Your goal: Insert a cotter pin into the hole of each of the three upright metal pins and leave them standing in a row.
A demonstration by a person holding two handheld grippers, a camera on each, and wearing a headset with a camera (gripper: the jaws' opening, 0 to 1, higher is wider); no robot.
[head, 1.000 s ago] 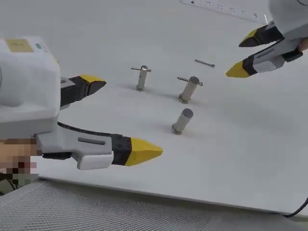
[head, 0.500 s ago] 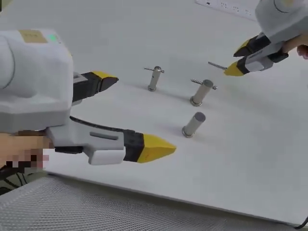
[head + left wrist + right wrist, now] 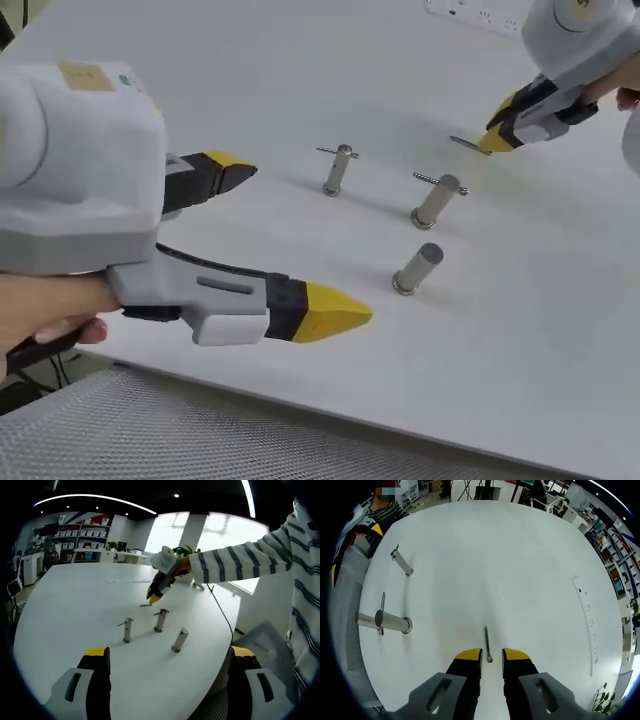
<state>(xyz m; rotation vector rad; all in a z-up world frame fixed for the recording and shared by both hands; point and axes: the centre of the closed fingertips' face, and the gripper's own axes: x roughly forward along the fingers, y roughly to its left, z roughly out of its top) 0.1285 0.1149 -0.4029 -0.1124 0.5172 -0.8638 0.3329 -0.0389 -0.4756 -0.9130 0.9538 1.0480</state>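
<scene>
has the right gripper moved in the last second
Yes. In the head view the right gripper has closed in on the loose cotter pin, its tips now at its end.

A broad white round-edged surface (image 3: 300, 80) carries a long white power strip (image 3: 470, 15) near its far edge, and a thin black cable (image 3: 220, 610) trails across it to the rim. Grey woven mesh (image 3: 200, 430) lies beyond the near edge. Storage shelves (image 3: 85, 540) and a leafy plant (image 3: 185, 552) stand in the background.

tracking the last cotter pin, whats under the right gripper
A loose cotter pin lies flat on the white table, one end between the open jaws of the right gripper. In the head view the jaws cover that end.
</scene>
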